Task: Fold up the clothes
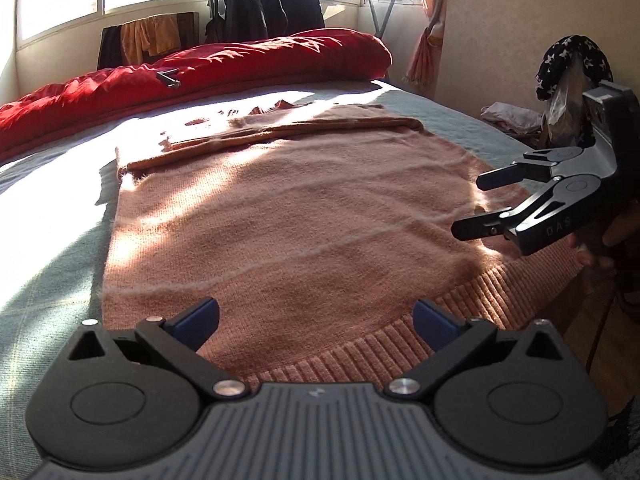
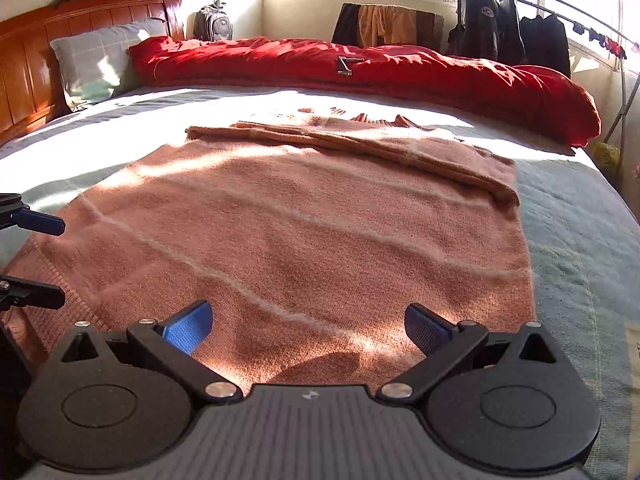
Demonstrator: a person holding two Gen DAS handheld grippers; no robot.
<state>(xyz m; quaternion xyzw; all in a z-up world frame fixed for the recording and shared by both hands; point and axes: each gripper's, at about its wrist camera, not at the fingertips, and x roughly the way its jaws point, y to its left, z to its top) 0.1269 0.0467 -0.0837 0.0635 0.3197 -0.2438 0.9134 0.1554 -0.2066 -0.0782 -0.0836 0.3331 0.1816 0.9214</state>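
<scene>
Pink knitted sweater with pale stripes (image 1: 280, 216) lies flat on the grey-green bedsheet (image 2: 580, 240), sleeves folded across; left gripper (image 1: 316, 316) spread wide over its ribbed hem, gripping nothing; right gripper (image 2: 308, 322) equally wide, empty too.

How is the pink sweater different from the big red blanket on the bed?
The pink sweater lies spread flat in the middle of the bed, while the red blanket is bunched in a long puffy roll along the far edge. The sweater is fuzzy knit with thin pale stripes and a ribbed hem; the blanket is plain, smooth red. The sweater lies right in front of both open claws; the blanket is farther away. Both rest on the same grey-green sheet, in sunlight.
</scene>
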